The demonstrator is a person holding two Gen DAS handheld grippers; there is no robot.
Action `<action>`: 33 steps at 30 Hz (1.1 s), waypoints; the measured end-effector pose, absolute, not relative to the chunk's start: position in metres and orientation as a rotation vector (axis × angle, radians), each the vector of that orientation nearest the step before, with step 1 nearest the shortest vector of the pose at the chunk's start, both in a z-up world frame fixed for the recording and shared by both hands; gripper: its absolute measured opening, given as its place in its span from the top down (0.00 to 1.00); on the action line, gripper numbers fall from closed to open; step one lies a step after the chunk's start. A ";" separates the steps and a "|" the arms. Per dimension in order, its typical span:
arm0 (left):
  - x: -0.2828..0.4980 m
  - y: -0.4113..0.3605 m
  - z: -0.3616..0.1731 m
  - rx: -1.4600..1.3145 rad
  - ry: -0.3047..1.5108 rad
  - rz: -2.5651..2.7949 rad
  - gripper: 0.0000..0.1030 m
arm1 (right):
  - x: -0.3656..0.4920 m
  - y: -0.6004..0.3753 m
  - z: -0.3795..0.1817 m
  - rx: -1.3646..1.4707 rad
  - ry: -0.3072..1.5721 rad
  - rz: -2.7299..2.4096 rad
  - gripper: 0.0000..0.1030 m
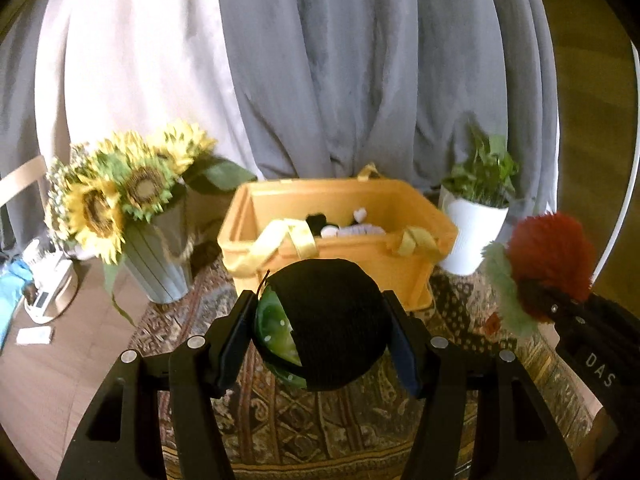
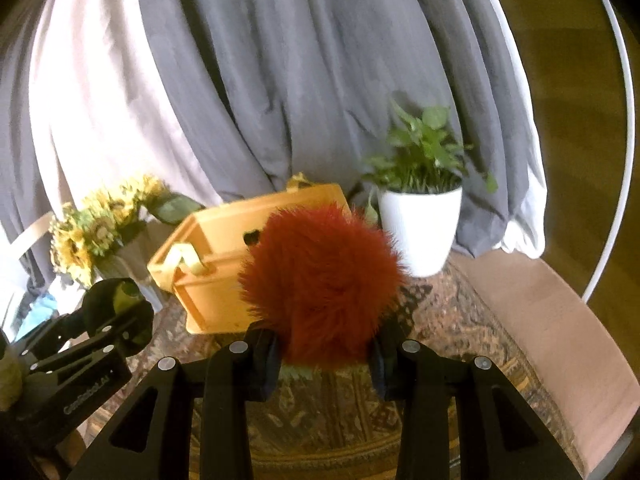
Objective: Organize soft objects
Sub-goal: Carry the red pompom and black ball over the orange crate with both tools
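Note:
My left gripper (image 1: 324,332) is shut on a black-and-green soft toy (image 1: 332,320) and holds it above the patterned cloth, just in front of the yellow basket (image 1: 432,220). The basket holds a few small soft things, black and white. My right gripper (image 2: 324,352) is shut on a fluffy red toy (image 2: 320,280) with a green fuzzy part, held above the cloth to the right of the basket (image 2: 208,280). The red toy also shows in the left wrist view (image 1: 552,256). The left gripper with its toy shows in the right wrist view (image 2: 116,300).
A grey vase of sunflowers (image 1: 120,200) stands left of the basket. A white pot with a green plant (image 1: 476,232) stands right of it. Grey and white curtains (image 1: 320,60) hang behind. The patterned cloth (image 1: 340,432) covers the table. Small items lie on the floor (image 1: 40,292) at left.

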State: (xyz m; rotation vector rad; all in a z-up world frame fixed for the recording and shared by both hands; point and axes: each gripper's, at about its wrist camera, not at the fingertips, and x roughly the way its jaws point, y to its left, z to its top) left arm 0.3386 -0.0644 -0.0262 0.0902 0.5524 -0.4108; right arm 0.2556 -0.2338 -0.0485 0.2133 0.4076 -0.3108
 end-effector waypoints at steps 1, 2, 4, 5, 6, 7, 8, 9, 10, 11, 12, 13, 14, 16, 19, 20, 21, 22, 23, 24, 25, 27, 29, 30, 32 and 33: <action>0.338 -0.064 -0.024 0.089 0.545 -0.408 0.40 | 0.256 -0.233 -0.045 0.208 0.398 -0.307 0.64; 0.338 -0.063 -0.020 0.088 0.537 -0.408 0.40 | 0.257 -0.232 -0.042 0.204 0.390 -0.304 0.65; 0.340 -0.062 -0.014 0.086 0.515 -0.405 0.40 | 0.258 -0.230 -0.036 0.198 0.371 -0.295 0.64; 0.341 -0.061 -0.011 0.086 0.507 -0.403 0.40 | 0.259 -0.229 -0.033 0.193 0.363 -0.293 0.64; 0.341 -0.061 -0.008 0.085 0.497 -0.402 0.40 | 0.261 -0.229 -0.030 0.189 0.356 -0.291 0.64; 0.342 -0.060 -0.004 0.084 0.484 -0.401 0.40 | 0.262 -0.228 -0.028 0.188 0.348 -0.287 0.64; 0.343 -0.058 -0.001 0.085 0.475 -0.399 0.40 | 0.265 -0.228 -0.025 0.185 0.340 -0.285 0.64; 0.344 -0.057 0.002 0.084 0.463 -0.398 0.40 | 0.267 -0.228 -0.022 0.183 0.332 -0.283 0.64; 0.346 -0.057 0.005 0.083 0.455 -0.398 0.40 | 0.269 -0.228 -0.019 0.180 0.326 -0.282 0.65; 0.347 -0.056 0.008 0.084 0.445 -0.396 0.40 | 0.272 -0.228 -0.017 0.178 0.319 -0.280 0.64; 0.348 -0.056 0.010 0.085 0.436 -0.393 0.40 | 0.274 -0.228 -0.015 0.176 0.314 -0.278 0.64; 0.350 -0.056 0.012 0.084 0.424 -0.391 0.40 | 0.277 -0.228 -0.011 0.172 0.306 -0.278 0.64; 0.352 -0.056 0.014 0.085 0.417 -0.389 0.40 | 0.279 -0.228 -0.009 0.169 0.302 -0.277 0.64; 0.357 -0.055 0.019 0.083 0.401 -0.386 0.40 | 0.284 -0.227 -0.004 0.164 0.291 -0.274 0.64; 0.365 -0.055 0.025 0.081 0.381 -0.380 0.40 | 0.292 -0.225 0.002 0.147 0.274 -0.270 0.64; 0.367 -0.055 0.027 0.080 0.376 -0.381 0.40 | 0.295 -0.224 0.005 0.140 0.269 -0.269 0.64; 0.370 -0.055 0.028 0.079 0.371 -0.380 0.40 | 0.298 -0.224 0.006 0.136 0.263 -0.268 0.64; 0.372 -0.055 0.030 0.079 0.364 -0.376 0.40 | 0.301 -0.223 0.008 0.130 0.258 -0.267 0.64; 0.375 -0.054 0.031 0.079 0.360 -0.373 0.40 | 0.304 -0.223 0.010 0.126 0.255 -0.266 0.64; 0.378 -0.054 0.032 0.079 0.356 -0.373 0.40 | 0.308 -0.224 0.012 0.124 0.252 -0.264 0.64; 0.381 -0.054 0.033 0.078 0.351 -0.371 0.40 | 0.311 -0.224 0.013 0.123 0.251 -0.263 0.64; 0.389 -0.055 0.035 0.076 0.343 -0.369 0.40 | 0.320 -0.226 0.017 0.126 0.249 -0.254 0.64; 0.395 -0.057 0.037 0.074 0.336 -0.368 0.40 | 0.327 -0.226 0.020 0.118 0.242 -0.253 0.64; 0.399 -0.057 0.038 0.073 0.333 -0.367 0.40 | 0.331 -0.226 0.022 0.113 0.237 -0.250 0.64; 0.407 -0.060 0.040 0.072 0.328 -0.366 0.40 | 0.340 -0.227 0.025 0.103 0.228 -0.247 0.64; 0.411 -0.061 0.041 0.071 0.326 -0.365 0.40 | 0.344 -0.227 0.027 0.102 0.227 -0.245 0.64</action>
